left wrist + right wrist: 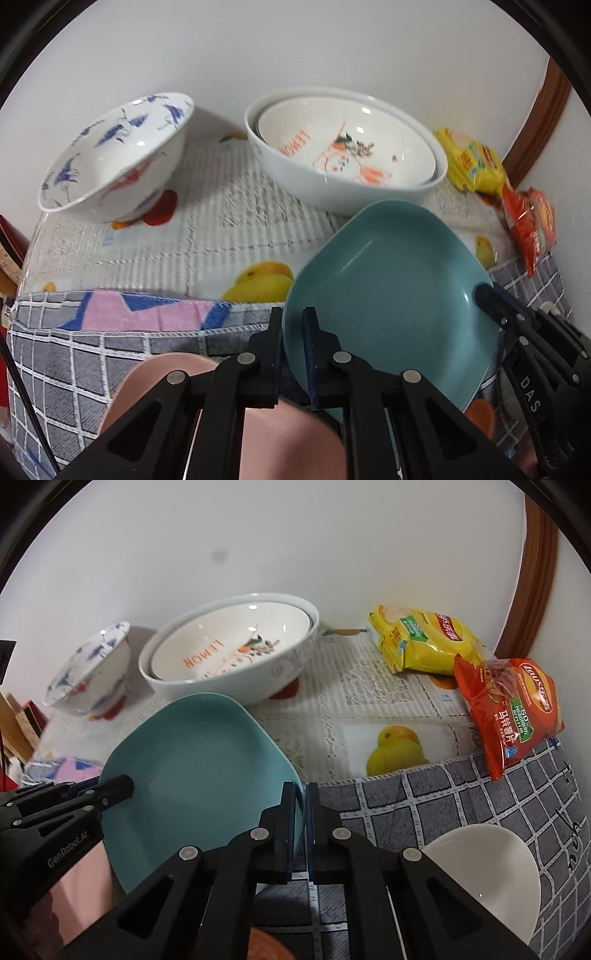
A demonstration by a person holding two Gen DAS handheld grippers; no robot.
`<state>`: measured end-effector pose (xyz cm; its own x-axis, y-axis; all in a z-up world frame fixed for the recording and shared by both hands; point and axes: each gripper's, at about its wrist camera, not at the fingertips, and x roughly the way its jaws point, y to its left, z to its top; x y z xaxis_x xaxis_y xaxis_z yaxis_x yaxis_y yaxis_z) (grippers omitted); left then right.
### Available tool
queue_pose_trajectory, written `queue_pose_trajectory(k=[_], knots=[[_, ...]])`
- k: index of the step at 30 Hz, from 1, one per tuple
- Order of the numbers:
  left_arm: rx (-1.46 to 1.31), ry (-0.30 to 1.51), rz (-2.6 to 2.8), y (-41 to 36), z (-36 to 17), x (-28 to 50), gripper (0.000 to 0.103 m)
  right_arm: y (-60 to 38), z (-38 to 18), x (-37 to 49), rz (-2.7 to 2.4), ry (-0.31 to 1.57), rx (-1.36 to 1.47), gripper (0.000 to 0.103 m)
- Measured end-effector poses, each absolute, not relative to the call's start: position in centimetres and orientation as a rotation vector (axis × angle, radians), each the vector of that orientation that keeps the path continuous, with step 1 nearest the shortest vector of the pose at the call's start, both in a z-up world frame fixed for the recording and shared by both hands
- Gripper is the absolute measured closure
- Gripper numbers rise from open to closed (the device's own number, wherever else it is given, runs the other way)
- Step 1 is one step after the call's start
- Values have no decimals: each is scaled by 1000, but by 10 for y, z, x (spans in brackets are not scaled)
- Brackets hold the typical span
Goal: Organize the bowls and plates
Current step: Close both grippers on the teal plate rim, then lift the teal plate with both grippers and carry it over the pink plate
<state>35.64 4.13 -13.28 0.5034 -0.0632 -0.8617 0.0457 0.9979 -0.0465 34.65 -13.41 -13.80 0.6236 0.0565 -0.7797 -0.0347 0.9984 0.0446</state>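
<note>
A teal square plate is held between both grippers, tilted above the table. My left gripper is shut on its left rim. My right gripper is shut on its right rim; the plate also shows in the right wrist view. The right gripper shows at the plate's far edge in the left wrist view, and the left gripper likewise in the right wrist view. A pink plate lies below the left gripper. Two nested white bowls and a blue-patterned bowl stand by the wall.
A yellow snack bag and a red chip bag lie at the back right. A white bowl sits on the grey checked cloth at the right. A brown dish's edge shows at the bottom.
</note>
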Motion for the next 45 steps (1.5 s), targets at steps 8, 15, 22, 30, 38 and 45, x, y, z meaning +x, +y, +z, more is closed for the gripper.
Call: queue_pose_trajectory(k=[8, 15, 22, 30, 38, 45], knots=[[-34, 1026, -48, 47, -119, 354, 93, -123, -123, 340, 62, 868, 18, 98], [-45, 1003, -55, 47, -99, 337, 93, -127, -104, 323, 58, 846, 48, 98], [-46, 989, -57, 48, -84, 308, 93, -129, -89, 294, 60, 839, 64, 98], [-53, 973, -67, 58, -64, 278, 93, -123, -73, 258, 58, 824, 67, 98], [-59, 947, -72, 68, -48, 253, 93, -113, -61, 232, 63, 806, 65, 98], [-69, 941, -63, 80, -44, 241, 93, -104, -56, 221, 81, 804, 82, 98]])
